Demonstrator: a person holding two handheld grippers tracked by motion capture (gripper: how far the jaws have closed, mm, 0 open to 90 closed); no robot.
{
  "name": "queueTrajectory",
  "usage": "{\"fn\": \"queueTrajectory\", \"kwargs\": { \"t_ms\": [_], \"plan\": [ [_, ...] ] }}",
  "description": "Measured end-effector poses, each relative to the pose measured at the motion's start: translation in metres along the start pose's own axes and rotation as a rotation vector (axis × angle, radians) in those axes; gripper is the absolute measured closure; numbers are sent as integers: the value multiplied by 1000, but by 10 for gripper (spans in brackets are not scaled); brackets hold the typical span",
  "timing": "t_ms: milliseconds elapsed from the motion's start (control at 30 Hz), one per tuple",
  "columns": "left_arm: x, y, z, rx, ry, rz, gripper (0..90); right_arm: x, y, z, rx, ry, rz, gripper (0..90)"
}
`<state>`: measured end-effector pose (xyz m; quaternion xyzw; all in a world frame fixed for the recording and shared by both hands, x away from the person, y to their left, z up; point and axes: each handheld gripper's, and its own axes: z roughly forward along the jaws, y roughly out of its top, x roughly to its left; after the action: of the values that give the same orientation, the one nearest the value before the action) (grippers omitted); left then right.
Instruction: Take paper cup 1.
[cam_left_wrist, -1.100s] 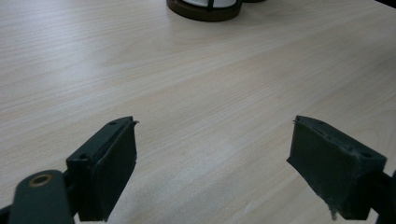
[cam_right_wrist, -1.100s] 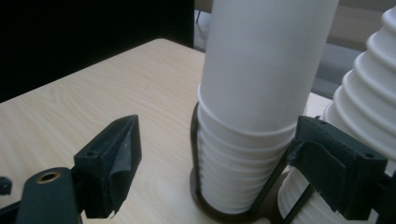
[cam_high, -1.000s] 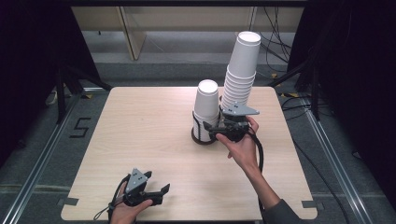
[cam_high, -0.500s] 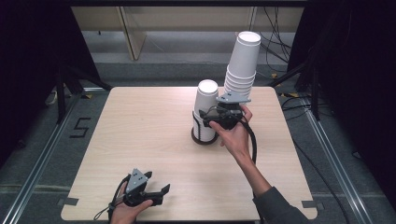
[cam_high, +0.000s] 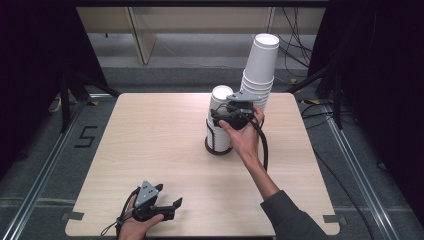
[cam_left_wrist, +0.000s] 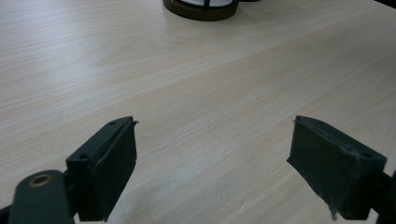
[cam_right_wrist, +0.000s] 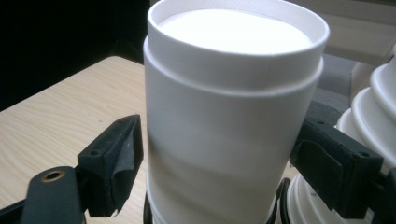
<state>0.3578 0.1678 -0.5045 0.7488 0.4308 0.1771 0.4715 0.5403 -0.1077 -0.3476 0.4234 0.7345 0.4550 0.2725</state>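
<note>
Overhead, in the high view, a wooden table (cam_high: 150, 150) carried a short stack of white cups (cam_high: 220, 117) seated upside down in a dark holder (cam_high: 216, 148) near the table's middle. Just behind and to its right rose a taller stack (cam_high: 260, 67), leaning slightly. The right gripper (cam_high: 225, 116) was at the short stack's upper half, with a hand (cam_high: 245, 137) behind it and a black cable (cam_high: 262, 145) trailing along the forearm. The left gripper (cam_high: 167, 206) rested near the table's front edge, well apart from both stacks, pointing toward the right.

Next, in the left gripper view, the two black jaws stood apart with bare tabletop (cam_left_wrist: 196, 93) between them and nothing held. The holder's base (cam_left_wrist: 201, 8) showed at the top edge, far ahead.

Finally, in the right gripper view, the short stack's top cup (cam_right_wrist: 229, 107) stood between the jaws, its closed end upward. The left-hand pad (cam_right_wrist: 122, 158) stood just beside the cup wall, with a narrow gap visible. The right-hand pad (cam_right_wrist: 327, 163) lay against or just beside the wall; contact there could not be told. The jaws were therefore set wide around the cup and not clamped on it. Rims of the taller stack (cam_right_wrist: 373, 116) showed at the right edge.
</note>
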Motion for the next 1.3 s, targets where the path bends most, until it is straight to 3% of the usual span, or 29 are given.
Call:
{"fn": "queueTrajectory", "kwargs": {
  "t_ms": [67, 367, 700, 833, 1000, 1300],
  "plan": [
    [0, 0, 0, 1, 0, 0, 144, -1, 2, 3, -4, -7, -11, 186],
    [0, 0, 0, 3, -4, 6, 144, 2, 2, 14, 2, -18, 38, 159],
    [0, 0, 0, 3, -7, 8, 144, 3, 4, 20, 10, -31, 36, 169],
    [0, 0, 0, 3, -9, 7, 144, 2, 7, 17, 1, -21, 59, 182],
    [-1, 0, 1, 4, -10, 8, 144, 3, 19, 7, -37, -14, 34, 186],
    [-1, 0, 1, 5, -14, 5, 144, 1, 42, -16, -96, 15, 45, 188]
  ]
}}
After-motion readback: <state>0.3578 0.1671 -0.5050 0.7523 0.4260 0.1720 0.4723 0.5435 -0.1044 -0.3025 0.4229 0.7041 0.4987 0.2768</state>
